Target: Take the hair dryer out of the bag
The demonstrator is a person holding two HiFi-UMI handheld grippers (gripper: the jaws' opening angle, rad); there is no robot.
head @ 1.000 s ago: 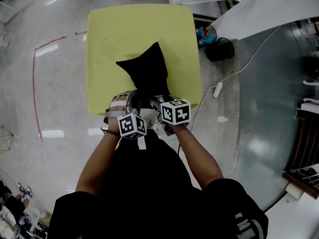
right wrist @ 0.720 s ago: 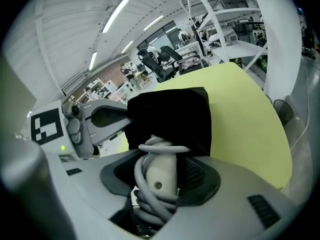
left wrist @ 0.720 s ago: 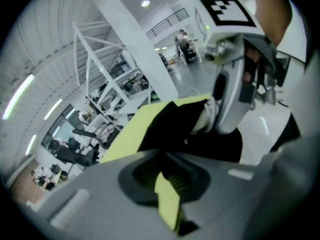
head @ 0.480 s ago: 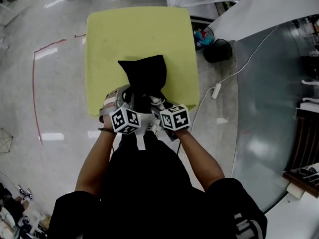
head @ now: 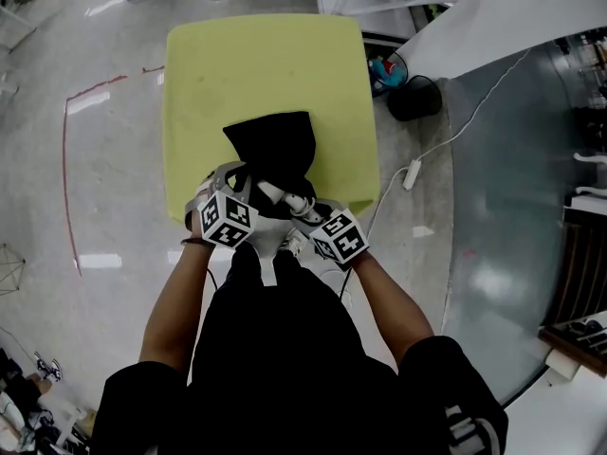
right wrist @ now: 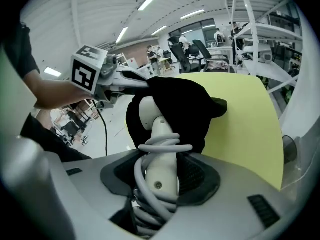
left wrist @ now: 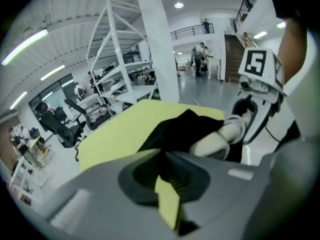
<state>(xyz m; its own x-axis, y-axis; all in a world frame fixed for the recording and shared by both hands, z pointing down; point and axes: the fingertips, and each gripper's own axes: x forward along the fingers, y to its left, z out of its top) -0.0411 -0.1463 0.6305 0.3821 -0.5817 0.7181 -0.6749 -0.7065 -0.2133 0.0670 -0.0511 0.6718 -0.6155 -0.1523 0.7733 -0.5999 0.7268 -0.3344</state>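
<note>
Head view: I see both handheld grippers working at the near edge of the yellow-green counter (head: pixel 266 64), where a black bag (head: pixel 275 150) lies just ahead of them. The left gripper (left wrist: pixel 162 156) has its jaws pinched together on a fold of the bag's black cloth at the mouth, with the counter's surface spreading beyond. The right gripper (right wrist: pixel 161 159), close beside the left one on its right, has its jaws held wide around the handle of the white hair dryer (right wrist: pixel 162 176), pads pressing on either side. A grey cord (right wrist: pixel 165 146) is wound round that handle just ahead of the right gripper's jaws. From there the hair dryer runs forward, and its upper end sits inside the bag's open mouth with black cloth draped over it. In the left gripper view, the pale handle sticks out of the bag to that gripper's right, ending at the right gripper.
</note>
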